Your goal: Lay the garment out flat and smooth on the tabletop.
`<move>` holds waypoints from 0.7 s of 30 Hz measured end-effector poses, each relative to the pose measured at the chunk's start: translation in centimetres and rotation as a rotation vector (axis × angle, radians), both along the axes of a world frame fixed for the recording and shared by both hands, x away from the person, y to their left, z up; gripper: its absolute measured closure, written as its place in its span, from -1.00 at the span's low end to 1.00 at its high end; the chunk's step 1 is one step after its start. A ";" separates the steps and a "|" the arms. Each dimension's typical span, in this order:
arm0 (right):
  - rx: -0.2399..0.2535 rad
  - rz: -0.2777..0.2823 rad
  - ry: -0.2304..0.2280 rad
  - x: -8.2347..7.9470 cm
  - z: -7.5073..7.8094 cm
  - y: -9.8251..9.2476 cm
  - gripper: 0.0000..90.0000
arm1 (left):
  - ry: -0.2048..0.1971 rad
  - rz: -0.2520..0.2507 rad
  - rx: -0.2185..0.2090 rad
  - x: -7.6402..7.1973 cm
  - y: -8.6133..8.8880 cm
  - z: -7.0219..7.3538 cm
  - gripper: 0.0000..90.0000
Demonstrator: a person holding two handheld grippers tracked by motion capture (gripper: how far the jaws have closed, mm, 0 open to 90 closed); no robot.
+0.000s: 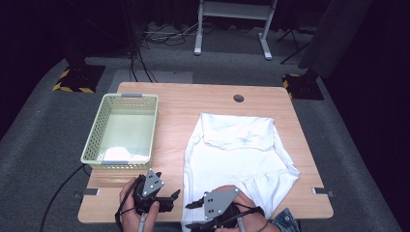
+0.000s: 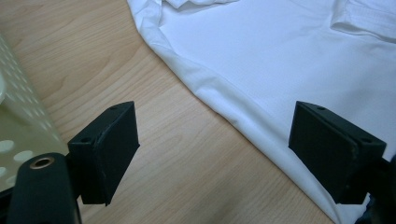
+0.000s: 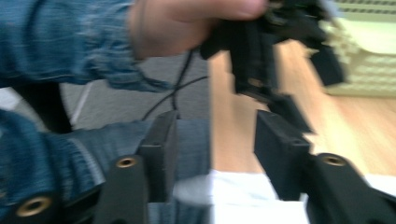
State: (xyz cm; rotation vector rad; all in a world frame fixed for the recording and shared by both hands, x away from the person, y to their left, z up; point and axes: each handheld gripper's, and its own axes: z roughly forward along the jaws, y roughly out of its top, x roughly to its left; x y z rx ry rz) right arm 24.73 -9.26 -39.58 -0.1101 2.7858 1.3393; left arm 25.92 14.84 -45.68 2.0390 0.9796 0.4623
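Just ahead of both tongs, on the worktop (image 1: 174,104), a white shirt (image 1: 237,154) lying spread, partly folded: top portion turned down into a band across the chest, one sleeve angled out toward the right edge, lower hem hanging off the near edge beside the right tongs (image 1: 193,205). Judged as an early fold only; sides and bottom not yet brought in, nothing tidy enough to put away.

Left tongs (image 2: 215,140) parked over bare wood just left of the shirt's side seam, jaws wide apart, nothing between them, cloth edge passing near the right-hand jaw without being pinched. Right tongs (image 3: 215,140) standing about half open, empty, pointed sideways toward the left hand (image 3: 187,23) and away from the main body of the shirt; white cloth visible below the jaws but not clamped. Blurred there, so contact with the hem hard to tell.

Beyond the left tongs, a pale green basket (image 1: 96,128) with something white already lying at its near end. Probably left: remaining folds, then into that basket.
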 end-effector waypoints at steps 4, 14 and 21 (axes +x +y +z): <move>0.011 -0.104 -0.004 1.4 0.0 -1.5 0.04 | -0.003 -0.004 0.005 0.1 -0.2 0.0 -0.66; 0.005 -0.368 0.004 4.4 -0.7 -5.8 0.04 | 0.009 -0.043 0.048 0.6 -2.2 -0.5 -0.66; -0.026 -0.483 0.007 5.3 -2.0 -8.2 0.05 | 0.025 -0.050 0.081 1.4 -3.6 -1.1 -0.66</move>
